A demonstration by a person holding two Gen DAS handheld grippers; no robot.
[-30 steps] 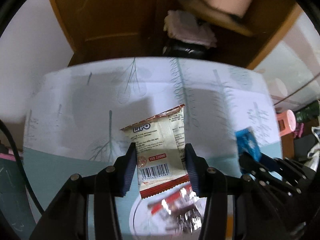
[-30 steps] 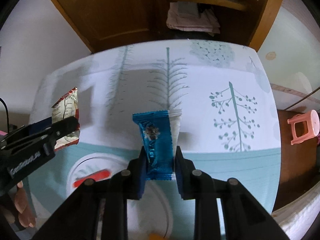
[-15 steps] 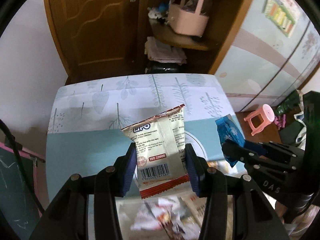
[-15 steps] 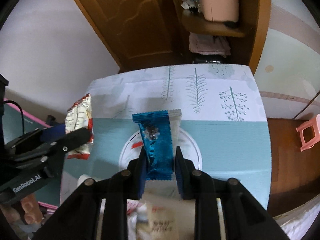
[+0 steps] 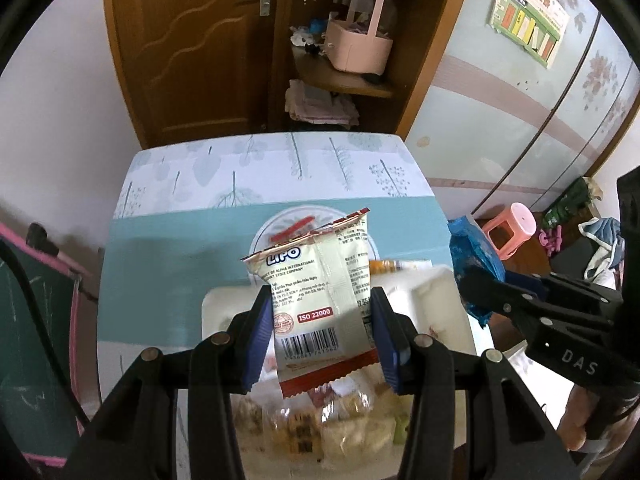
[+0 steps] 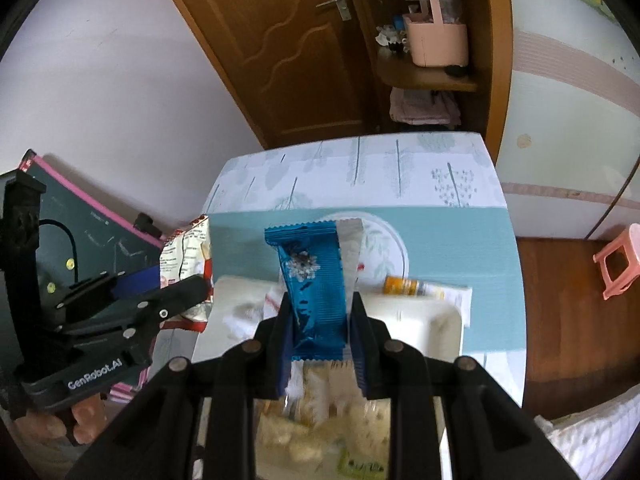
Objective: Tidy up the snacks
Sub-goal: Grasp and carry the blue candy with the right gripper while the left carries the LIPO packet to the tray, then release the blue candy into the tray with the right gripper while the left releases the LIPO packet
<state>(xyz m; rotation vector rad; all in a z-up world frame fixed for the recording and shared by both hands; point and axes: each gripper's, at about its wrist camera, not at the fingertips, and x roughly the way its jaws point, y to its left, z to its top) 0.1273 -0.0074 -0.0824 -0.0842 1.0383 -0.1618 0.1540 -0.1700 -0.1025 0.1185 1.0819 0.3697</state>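
Note:
My left gripper (image 5: 320, 316) is shut on a cream and red LIPO snack packet (image 5: 320, 292) and holds it above a white tray (image 5: 436, 292) of blurred snacks. My right gripper (image 6: 318, 320) is shut on a blue snack packet (image 6: 314, 284), held above the same white tray (image 6: 424, 316). The right gripper with the blue packet (image 5: 474, 256) shows at the right of the left wrist view. The left gripper with the LIPO packet (image 6: 186, 248) shows at the left of the right wrist view.
A white plate (image 5: 276, 228) with a red packet (image 5: 290, 230) lies beyond the tray on the teal and leaf-print tablecloth (image 5: 172, 256). An orange-ended packet (image 6: 404, 286) lies at the tray's far edge. A pink stool (image 6: 618, 260) stands on the floor at the right. A chalkboard (image 6: 100, 232) leans at the left.
Both grippers have lifted and pulled back from low over the plate, each keeping its packet. The white tray of snacks has come into view beneath them.

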